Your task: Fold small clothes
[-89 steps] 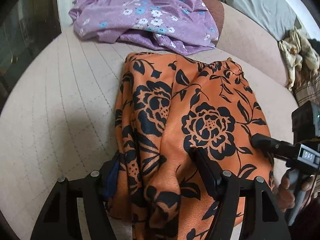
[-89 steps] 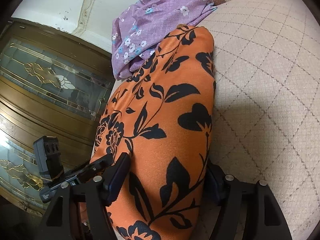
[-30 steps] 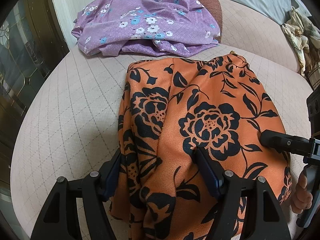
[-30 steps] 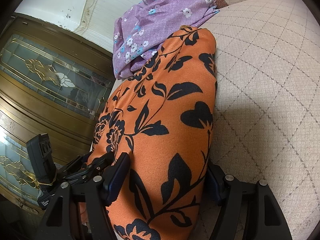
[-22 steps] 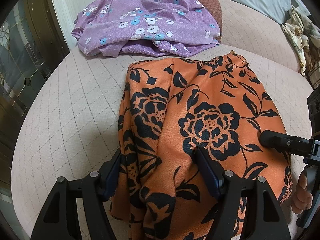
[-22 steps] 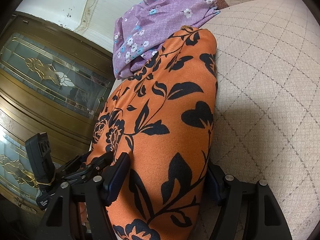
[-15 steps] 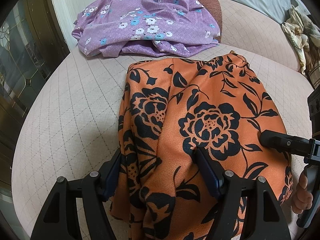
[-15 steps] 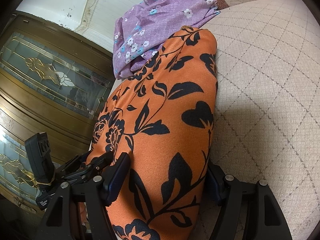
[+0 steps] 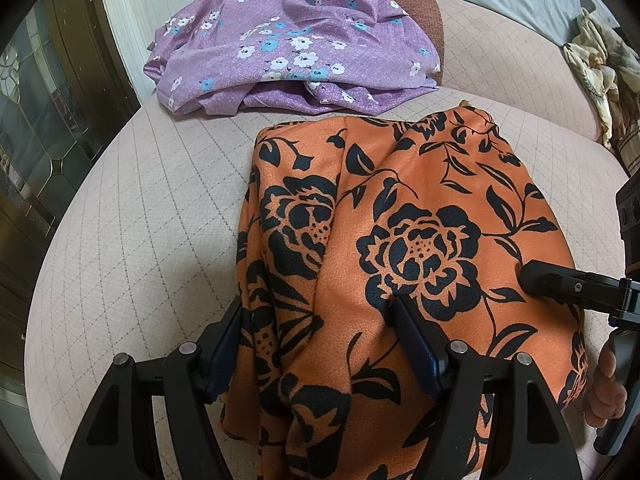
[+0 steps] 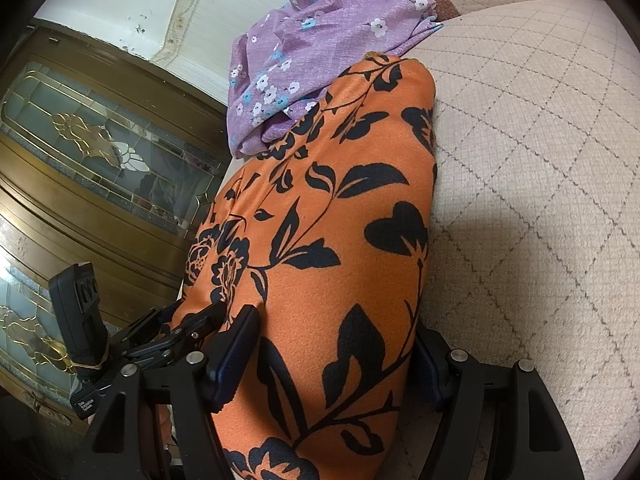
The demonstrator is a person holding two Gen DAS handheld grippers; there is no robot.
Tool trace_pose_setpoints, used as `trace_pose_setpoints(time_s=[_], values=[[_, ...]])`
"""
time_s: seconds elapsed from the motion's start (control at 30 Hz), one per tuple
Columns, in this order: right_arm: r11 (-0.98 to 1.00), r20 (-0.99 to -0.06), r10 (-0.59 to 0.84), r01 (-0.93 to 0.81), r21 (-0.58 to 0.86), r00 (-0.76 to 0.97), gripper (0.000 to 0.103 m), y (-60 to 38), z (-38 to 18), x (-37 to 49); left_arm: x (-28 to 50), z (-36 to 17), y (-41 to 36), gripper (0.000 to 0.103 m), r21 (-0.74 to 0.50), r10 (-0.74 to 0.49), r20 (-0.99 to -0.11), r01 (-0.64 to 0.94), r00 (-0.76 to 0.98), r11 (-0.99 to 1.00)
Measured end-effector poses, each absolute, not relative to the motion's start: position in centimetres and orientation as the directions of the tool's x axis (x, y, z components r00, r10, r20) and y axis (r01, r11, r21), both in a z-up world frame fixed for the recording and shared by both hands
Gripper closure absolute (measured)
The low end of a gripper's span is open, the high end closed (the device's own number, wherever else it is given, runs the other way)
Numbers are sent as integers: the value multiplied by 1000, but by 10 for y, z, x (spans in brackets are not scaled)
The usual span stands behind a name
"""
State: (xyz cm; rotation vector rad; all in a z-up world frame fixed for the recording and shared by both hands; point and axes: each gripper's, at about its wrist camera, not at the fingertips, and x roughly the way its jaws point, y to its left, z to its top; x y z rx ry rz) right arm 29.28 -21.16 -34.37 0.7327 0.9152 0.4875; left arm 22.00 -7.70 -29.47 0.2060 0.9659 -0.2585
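An orange cloth with black flowers [image 9: 420,208] lies folded on a pale quilted cushion [image 9: 152,216], and its near end is raised. My left gripper [image 9: 316,320] is shut on a thick bunch of that near end, with the pads pressing the folds from both sides. My right gripper [image 10: 336,336] grips the same end further right, and cloth bulges between its fingers. One right finger [image 9: 560,284] rests on top of the cloth in the left wrist view. The left gripper's fingers [image 10: 192,328] show at the lower left of the right wrist view.
A crumpled purple cloth with small flowers [image 9: 288,48] lies at the back of the cushion, just beyond the orange one. A brown cabinet with leaded glass doors [image 10: 92,152] stands on the left. Grey and patterned bedding [image 9: 592,52] sits at the far right.
Over the last second nothing has visibly moved. Compared with three seconds ago, the left wrist view shows a little more of the cushion, with both grips the same.
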Motion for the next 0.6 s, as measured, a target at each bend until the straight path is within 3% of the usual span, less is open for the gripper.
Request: trace_pose_setpoints(time_s=[0.6], values=[[659, -527, 665, -83, 748, 529, 30, -212, -343, 292, 222, -294, -75, 27, 64, -119, -832, 307, 542, 950]])
